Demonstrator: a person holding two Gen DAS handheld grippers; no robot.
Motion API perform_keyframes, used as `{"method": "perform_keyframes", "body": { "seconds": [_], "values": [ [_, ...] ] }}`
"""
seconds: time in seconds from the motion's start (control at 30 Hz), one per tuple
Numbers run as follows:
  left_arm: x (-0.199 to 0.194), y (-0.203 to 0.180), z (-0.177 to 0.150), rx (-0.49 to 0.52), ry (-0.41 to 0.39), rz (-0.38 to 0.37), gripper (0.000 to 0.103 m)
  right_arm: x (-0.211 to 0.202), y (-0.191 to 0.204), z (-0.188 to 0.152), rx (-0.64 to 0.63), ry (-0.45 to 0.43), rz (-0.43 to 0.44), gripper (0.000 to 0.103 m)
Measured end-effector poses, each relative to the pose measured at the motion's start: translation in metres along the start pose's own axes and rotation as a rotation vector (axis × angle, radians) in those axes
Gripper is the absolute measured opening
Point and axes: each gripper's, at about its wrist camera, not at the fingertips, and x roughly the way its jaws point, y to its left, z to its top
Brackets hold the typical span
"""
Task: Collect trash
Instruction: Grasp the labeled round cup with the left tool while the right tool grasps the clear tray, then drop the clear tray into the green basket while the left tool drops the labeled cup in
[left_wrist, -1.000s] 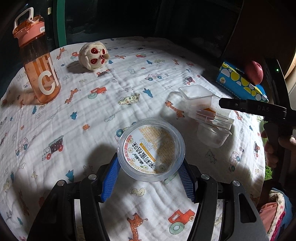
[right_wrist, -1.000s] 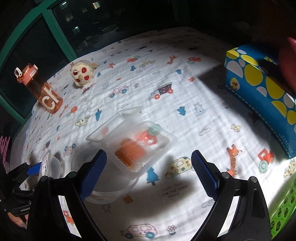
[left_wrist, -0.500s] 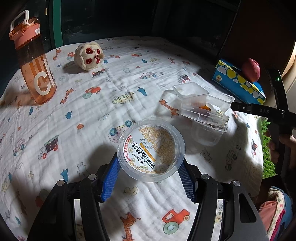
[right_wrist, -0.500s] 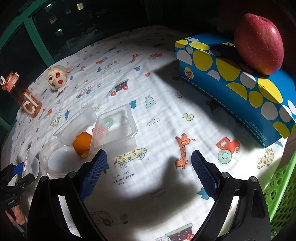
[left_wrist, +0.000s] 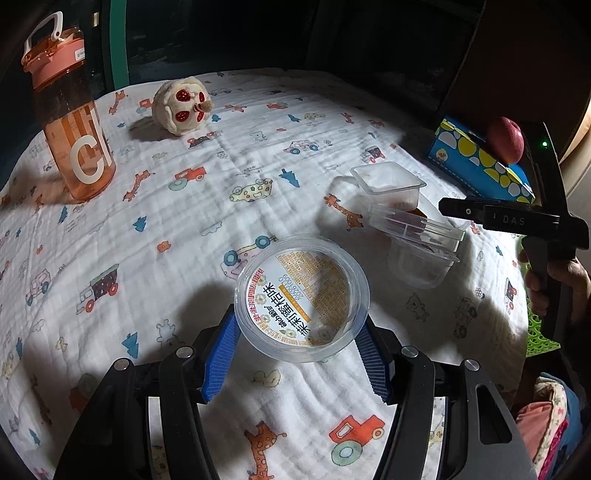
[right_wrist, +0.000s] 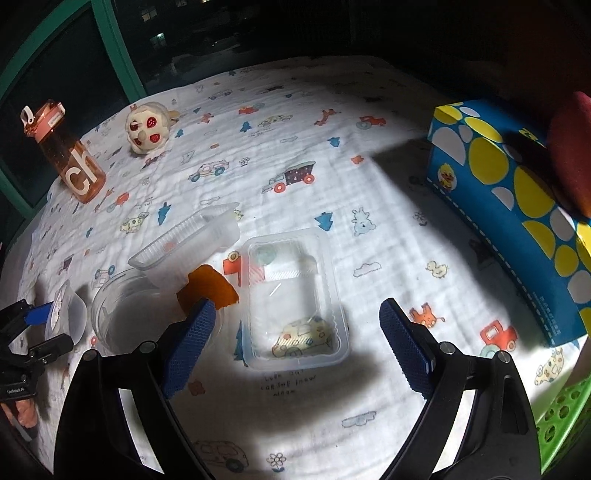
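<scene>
A round surface (right_wrist: 369, 424) draped in soft, wrinkled white cloth printed with cartoon cars and giraffes lies beneath both claws. Beyond the right claw (right_wrist: 295, 343) to its right stands a blue and yellow spotted cardboard box (right_wrist: 517, 206). Between that claw's spread blue ribbed pads, untouched as the jaws have just been narrowing, sits a thin clear rectangular tray (right_wrist: 295, 306), glossy and flimsy. Just left of it lie a second open tray (right_wrist: 192, 240), a clear round cup (right_wrist: 122, 314) and a scrap of orange peel (right_wrist: 207, 288). The left claw (left_wrist: 299, 343) pinches a shallow round plastic tub (left_wrist: 303, 299) with a printed label. The risks, I judge: the tray could buckle or squirt free under squeezing, the left pad might snag the peel, and the slick tub could slip.
</scene>
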Motion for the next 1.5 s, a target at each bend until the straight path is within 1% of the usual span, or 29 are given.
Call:
{"method": "perform_keyframes", "body": {
  "seconds": [0.17, 0.23, 0.3, 0.33, 0.4, 0.47, 0.73, 0.87, 1.07, 1.33, 1.5],
  "values": [
    [0.002, 0.002, 0.0, -0.001, 0.004, 0.001, 0.059, 0.02, -0.001, 0.006, -0.016, 0.041, -0.005, 0.083],
    [0.002, 0.003, 0.001, 0.0, 0.005, 0.002, 0.059, 0.026, 0.0, 0.007, -0.027, 0.056, -0.012, 0.079],
    [0.002, 0.002, 0.002, 0.001, 0.005, 0.003, 0.059, 0.03, -0.001, 0.005, -0.03, 0.069, -0.017, 0.071],
    [0.002, 0.002, 0.002, 0.002, 0.005, 0.001, 0.059, 0.03, -0.002, 0.004, -0.027, 0.07, -0.017, 0.07],
    [0.001, -0.001, 0.003, 0.008, 0.002, 0.001, 0.059, 0.027, -0.003, 0.002, -0.021, 0.061, -0.015, 0.062],
    [-0.001, -0.004, 0.004, 0.013, -0.001, -0.001, 0.059, 0.021, -0.004, 0.0, -0.012, 0.055, -0.01, 0.062],
    [-0.016, -0.032, 0.006, 0.054, -0.03, -0.027, 0.059, -0.024, -0.013, -0.017, 0.03, 0.007, 0.005, 0.061],
    [-0.024, -0.053, 0.008, 0.08, -0.045, -0.05, 0.059, -0.053, -0.018, -0.029, 0.052, -0.026, 0.013, 0.061],
    [-0.031, -0.091, 0.011, 0.125, -0.059, -0.097, 0.059, -0.098, -0.037, -0.053, 0.101, -0.074, 0.016, 0.061],
    [-0.035, -0.153, 0.017, 0.211, -0.066, -0.162, 0.059, -0.157, -0.078, -0.098, 0.183, -0.134, -0.04, 0.061],
    [-0.036, -0.194, 0.022, 0.266, -0.065, -0.207, 0.059, -0.184, -0.111, -0.127, 0.235, -0.152, -0.105, 0.061]
  ]
}}
